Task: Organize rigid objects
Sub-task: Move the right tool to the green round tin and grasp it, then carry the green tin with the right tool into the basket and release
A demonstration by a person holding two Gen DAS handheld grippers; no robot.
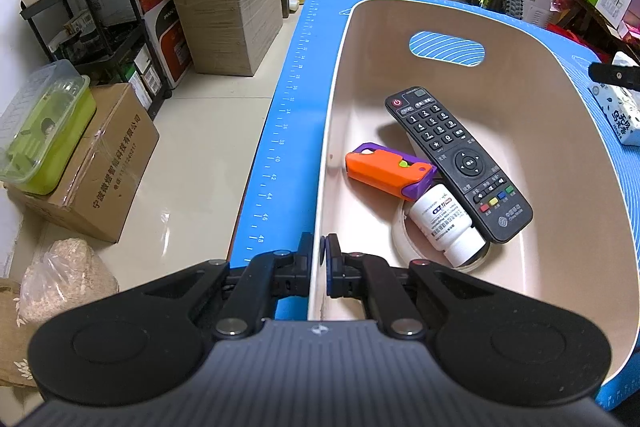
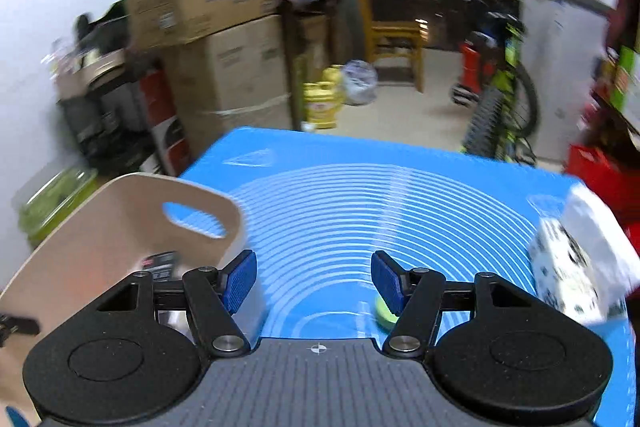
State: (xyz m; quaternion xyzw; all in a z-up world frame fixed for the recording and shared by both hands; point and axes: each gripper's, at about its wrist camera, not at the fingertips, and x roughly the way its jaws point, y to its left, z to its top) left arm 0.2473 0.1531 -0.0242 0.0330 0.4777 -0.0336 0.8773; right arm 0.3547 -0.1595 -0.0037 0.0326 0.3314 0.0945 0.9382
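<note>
Gripping beige bin (image 1: 580, 155) rim (smooth, handle-slotted): left claw (image 1: 319, 251) | right claw (image 2: 313, 277) open

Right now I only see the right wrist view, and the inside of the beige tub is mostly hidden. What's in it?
Observer: A black remote lies in the tub, buttons up.
Operator: Anything else in there?
Observer: An orange and purple toy and a white bottle on its side, both right against the remote.
Operator: What is the other gripper doing?
Observer: The left gripper is shut on the tub's near wall, one finger inside and one outside.
</note>
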